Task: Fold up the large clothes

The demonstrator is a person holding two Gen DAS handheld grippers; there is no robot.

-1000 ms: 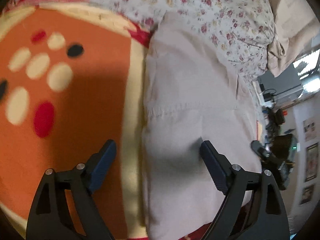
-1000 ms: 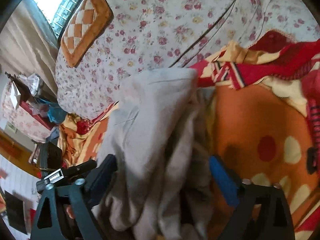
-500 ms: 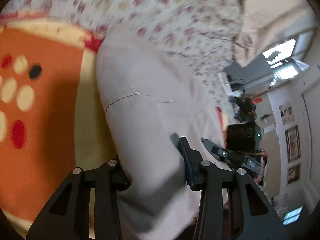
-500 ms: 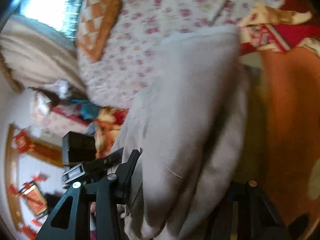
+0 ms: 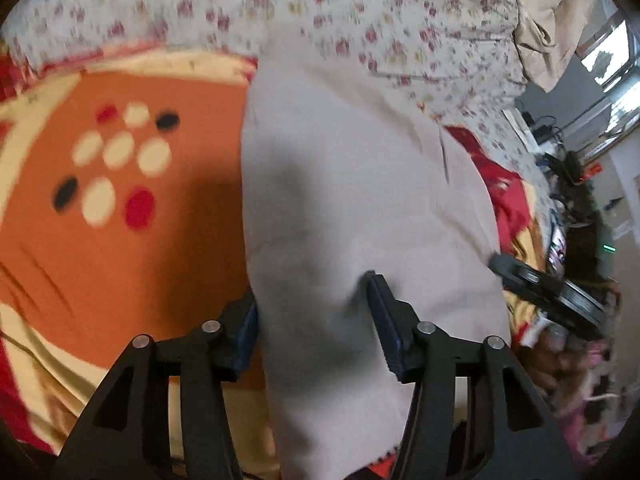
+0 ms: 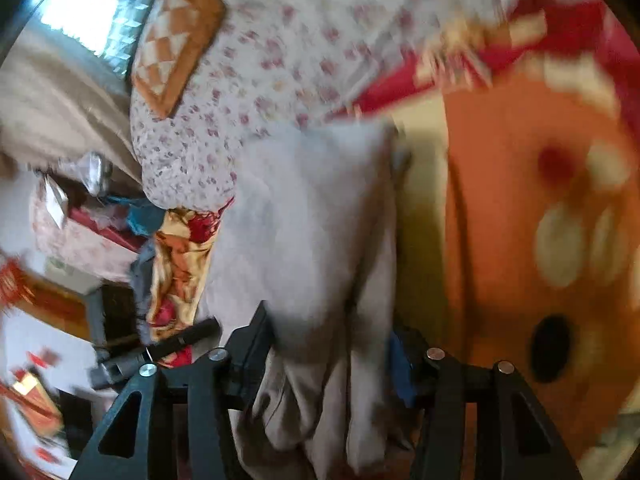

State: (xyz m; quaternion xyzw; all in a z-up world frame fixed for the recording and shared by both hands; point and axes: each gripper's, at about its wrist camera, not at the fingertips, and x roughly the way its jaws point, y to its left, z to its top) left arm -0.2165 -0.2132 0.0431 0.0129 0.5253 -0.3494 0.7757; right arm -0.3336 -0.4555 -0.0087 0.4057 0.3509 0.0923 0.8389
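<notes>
On blanket, unmarked garment

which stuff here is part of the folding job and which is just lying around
Part of the job:
- beige garment
- left gripper, shut on the garment
- right gripper, shut on the garment

Just lying about:
- orange blanket under the garment
- floral quilt
- checked cushion
- clutter beside the bed

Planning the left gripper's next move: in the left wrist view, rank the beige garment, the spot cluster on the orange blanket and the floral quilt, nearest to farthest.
1. Beige garment: between the left gripper fingers.
2. Spot cluster on the orange blanket: ahead, left.
3. Floral quilt: across the top, beyond the garment.
</notes>
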